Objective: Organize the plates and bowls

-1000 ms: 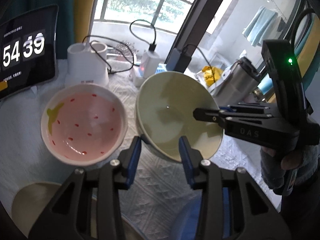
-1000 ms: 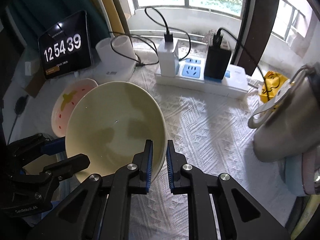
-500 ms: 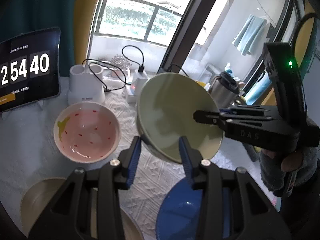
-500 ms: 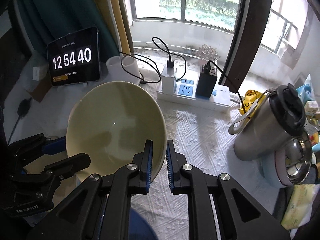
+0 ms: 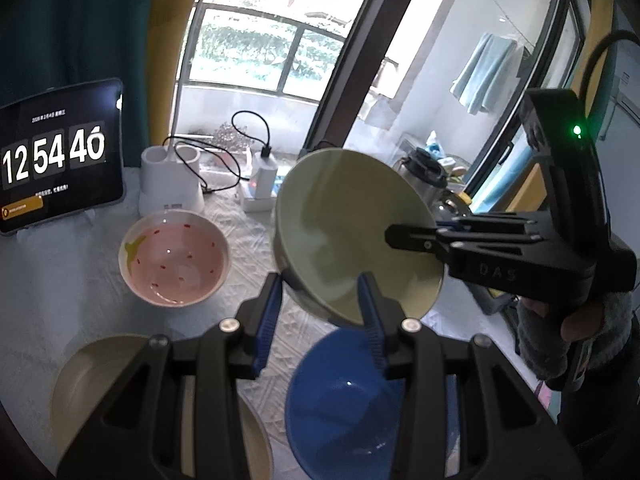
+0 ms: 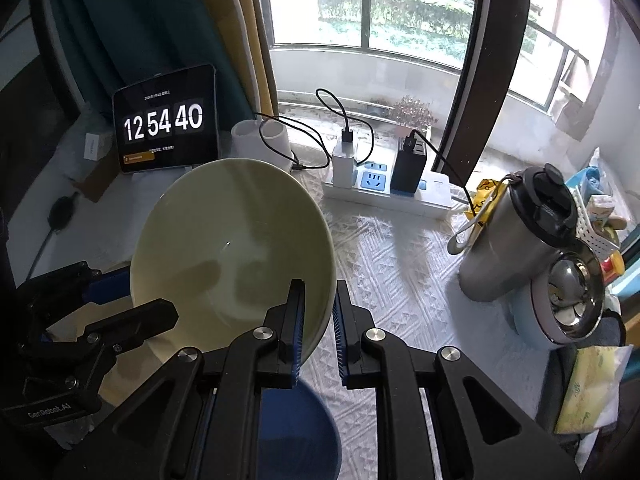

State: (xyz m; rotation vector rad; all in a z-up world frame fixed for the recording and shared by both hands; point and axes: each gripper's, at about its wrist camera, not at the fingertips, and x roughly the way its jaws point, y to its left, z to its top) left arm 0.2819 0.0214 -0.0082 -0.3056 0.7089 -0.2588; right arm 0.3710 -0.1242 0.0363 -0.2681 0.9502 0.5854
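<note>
A pale green bowl point(image 5: 352, 232) point(image 6: 232, 248) hangs tilted in the air above the table, held from two sides. My left gripper point(image 5: 320, 282) straddles its lower wall, one finger outside and one inside, shut on it; the right wrist view shows that gripper point(image 6: 128, 292) at the left. My right gripper point(image 6: 318, 292) is shut on the bowl's rim, and it reaches in from the right point(image 5: 400, 234) in the left wrist view. Below on the cloth sit a pink bowl with red marks point(image 5: 174, 260), a blue bowl point(image 5: 348, 400) point(image 6: 296, 432) and a beige bowl point(image 5: 92, 368).
A tablet clock point(image 6: 168, 124), a white holder point(image 5: 170, 184) and a power strip with chargers point(image 6: 384, 184) line the back by the window. A steel flask point(image 6: 516, 240) and a lidded pot stand at the right. A gloved hand point(image 5: 560, 332) holds the right gripper.
Both grippers have risen together with the green bowl between them. The table has dropped away, and the blue bowl has come into view underneath.
</note>
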